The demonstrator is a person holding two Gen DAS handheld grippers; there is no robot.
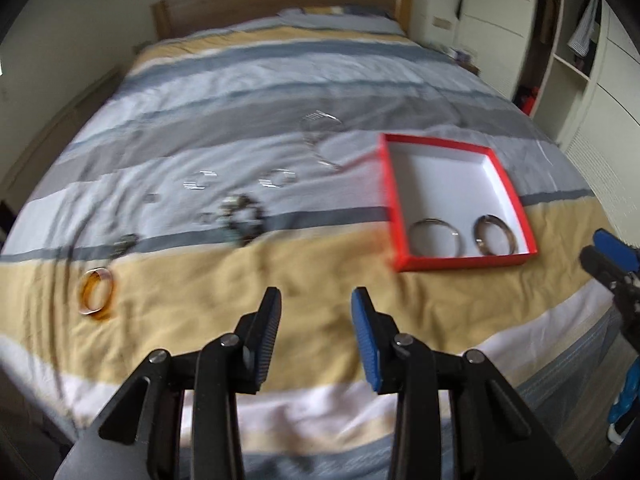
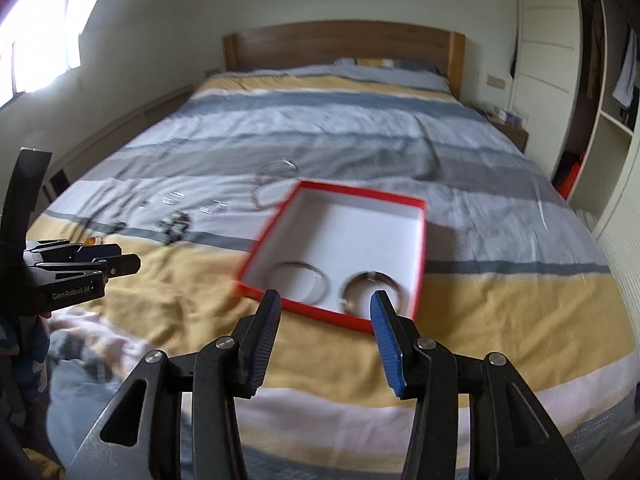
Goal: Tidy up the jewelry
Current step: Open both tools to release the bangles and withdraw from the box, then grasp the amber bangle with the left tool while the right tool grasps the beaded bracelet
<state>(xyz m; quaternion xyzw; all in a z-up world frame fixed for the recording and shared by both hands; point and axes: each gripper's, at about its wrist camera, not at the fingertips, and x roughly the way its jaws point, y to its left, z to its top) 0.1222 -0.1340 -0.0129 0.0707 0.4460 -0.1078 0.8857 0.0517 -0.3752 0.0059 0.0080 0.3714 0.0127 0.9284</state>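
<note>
Jewelry still loose on the striped yellow-and-grey bedspread [image 1: 248,296] lies ahead and to the left of the left gripper [image 1: 316,300] — the amber-coloured glossy bangle [image 1: 97,294] nearest, lying flat, then what looks like a dark beaded bracelet [image 1: 244,218], blurred. Two silver metal bangles [image 1: 436,237] already sit in the shallow red cardboard box with white lining [image 1: 520,204], just ahead of the right gripper [image 2: 324,300]. Both grippers' fingers are spread and empty — the left is better placed for the amber bangle.

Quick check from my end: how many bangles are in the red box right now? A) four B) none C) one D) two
D: two metal bangles lie side by side at the near end of the red box; the rest of its white floor is bare.
</note>
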